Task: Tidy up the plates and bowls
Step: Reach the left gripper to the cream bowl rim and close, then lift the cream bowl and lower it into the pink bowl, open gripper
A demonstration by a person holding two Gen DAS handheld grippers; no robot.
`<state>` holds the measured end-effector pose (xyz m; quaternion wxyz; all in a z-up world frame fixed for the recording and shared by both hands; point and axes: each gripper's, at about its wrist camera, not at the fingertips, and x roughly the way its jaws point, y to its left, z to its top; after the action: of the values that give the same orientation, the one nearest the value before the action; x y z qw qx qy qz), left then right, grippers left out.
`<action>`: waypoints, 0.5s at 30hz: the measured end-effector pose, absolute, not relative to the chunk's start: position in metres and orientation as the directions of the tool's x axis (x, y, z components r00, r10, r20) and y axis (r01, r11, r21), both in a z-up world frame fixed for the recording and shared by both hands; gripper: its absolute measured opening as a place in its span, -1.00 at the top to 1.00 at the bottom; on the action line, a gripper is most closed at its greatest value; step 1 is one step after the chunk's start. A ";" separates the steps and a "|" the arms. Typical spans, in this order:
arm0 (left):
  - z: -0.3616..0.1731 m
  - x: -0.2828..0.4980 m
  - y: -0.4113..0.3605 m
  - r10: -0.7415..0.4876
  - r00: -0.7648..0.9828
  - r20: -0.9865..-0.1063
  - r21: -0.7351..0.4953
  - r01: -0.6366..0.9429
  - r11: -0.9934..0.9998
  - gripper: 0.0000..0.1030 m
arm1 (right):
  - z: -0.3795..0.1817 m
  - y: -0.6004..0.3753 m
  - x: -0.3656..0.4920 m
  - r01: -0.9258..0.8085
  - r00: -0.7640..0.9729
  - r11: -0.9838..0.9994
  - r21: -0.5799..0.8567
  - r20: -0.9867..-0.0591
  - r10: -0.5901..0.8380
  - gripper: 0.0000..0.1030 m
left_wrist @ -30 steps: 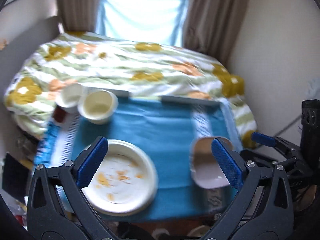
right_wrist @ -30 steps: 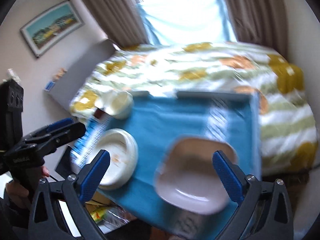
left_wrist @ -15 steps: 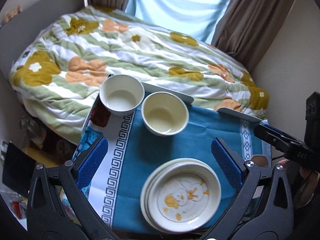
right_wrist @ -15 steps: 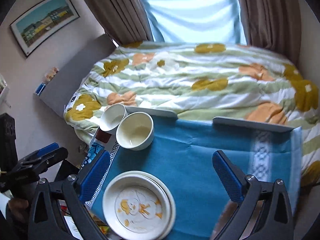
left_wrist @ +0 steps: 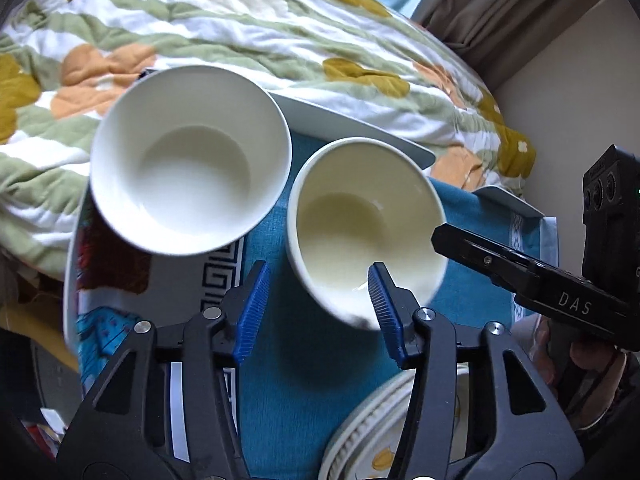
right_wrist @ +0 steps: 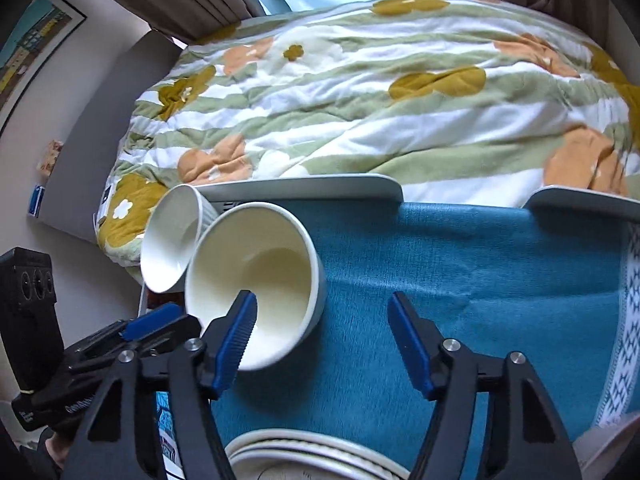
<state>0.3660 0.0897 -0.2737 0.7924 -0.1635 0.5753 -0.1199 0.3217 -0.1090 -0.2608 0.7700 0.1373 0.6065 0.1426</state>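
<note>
A cream bowl [left_wrist: 360, 216] and a white bowl [left_wrist: 192, 176] stand side by side at the far left of the blue cloth [left_wrist: 304, 364]. My left gripper [left_wrist: 316, 312] is open, its right finger over the cream bowl's near rim. My right gripper [right_wrist: 320, 344] is open, its left finger over the near rim of the cream bowl [right_wrist: 256, 280]; the white bowl [right_wrist: 170, 240] lies behind that. Stacked plates [left_wrist: 360, 440] with an orange print lie just below both grippers, also in the right wrist view [right_wrist: 312, 456].
The blue cloth [right_wrist: 480, 280] covers a tray with pale raised edges [right_wrist: 304, 188]. A flowered quilt [right_wrist: 380, 100] lies behind it. A wall and curtains stand at the right. The right gripper [left_wrist: 532, 280] shows in the left wrist view.
Both grippers have dropped and moved forward to the bowls. Their jaws have narrowed but stay open. The plates have slid to the bottom edge of both views.
</note>
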 end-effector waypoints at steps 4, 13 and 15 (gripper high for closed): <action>-0.285 0.376 0.088 -0.367 0.307 -0.878 -0.385 0.003 0.923 0.34 | -0.271 -0.101 0.325 -0.059 0.203 0.917 0.395 -0.895 0.398 0.13; -0.288 0.380 0.089 -0.342 0.313 -0.886 -0.357 0.010 0.934 0.61 | -0.282 -0.094 0.327 -0.054 0.193 0.915 0.399 -0.895 0.402 0.69; -0.288 0.380 0.088 -0.341 0.314 -0.886 -0.356 0.010 0.934 0.62 | -0.281 -0.094 0.327 -0.052 0.197 0.917 0.396 -0.896 0.398 0.70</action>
<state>0.3800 0.0882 -0.2878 0.7977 -0.1438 0.5753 -0.1101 0.3269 -0.0942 -0.2814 0.7609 0.1402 0.6160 0.1478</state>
